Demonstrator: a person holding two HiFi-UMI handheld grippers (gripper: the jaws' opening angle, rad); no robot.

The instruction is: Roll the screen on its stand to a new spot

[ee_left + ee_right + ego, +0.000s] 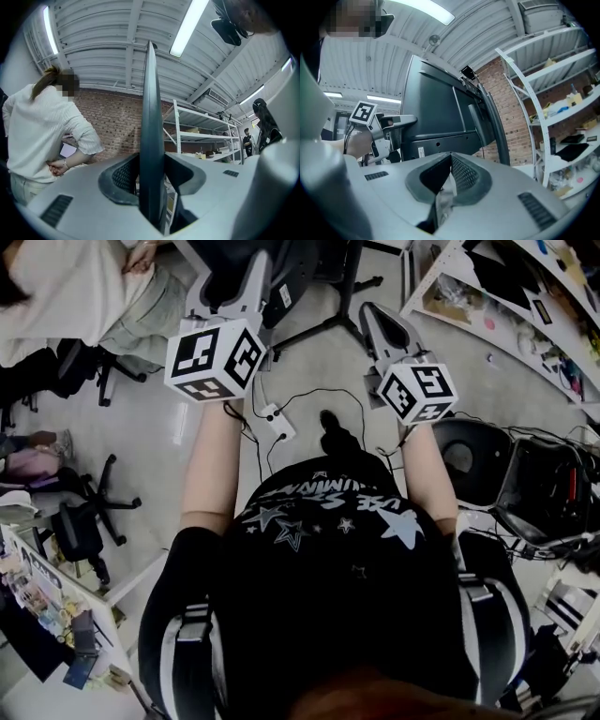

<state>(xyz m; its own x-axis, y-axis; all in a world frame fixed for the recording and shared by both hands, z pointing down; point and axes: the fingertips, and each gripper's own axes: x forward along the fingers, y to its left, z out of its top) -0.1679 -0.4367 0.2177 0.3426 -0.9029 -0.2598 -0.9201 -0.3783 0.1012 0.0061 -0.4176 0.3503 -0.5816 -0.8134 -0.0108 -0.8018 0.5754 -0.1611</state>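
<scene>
Well, the rolling step looks under way: the screen (151, 117), upright at 12 o'clock, is gripped by its edge in the left claw (151, 180), the right claw (449, 164) is closed on nothing, and a steady level push is probably needed next.

Floor (178, 442) was pale grey and smooth. Black cables (314, 395) and a white power strip (278, 420) lay loose on it. Black office chairs (86, 521) stood at the left, near a cluttered white desk (37, 699). White shelves (497, 310) ran along the right side, loaded with small items. Far wall (117, 124) was red-brown brick. More white shelving (201, 136) stood in front of it, tiers mostly bare. Ceiling (103, 42) was ribbed grey metal on beams. Long strip lights (186, 29) were lit. Light was even and cool throughout.
</scene>
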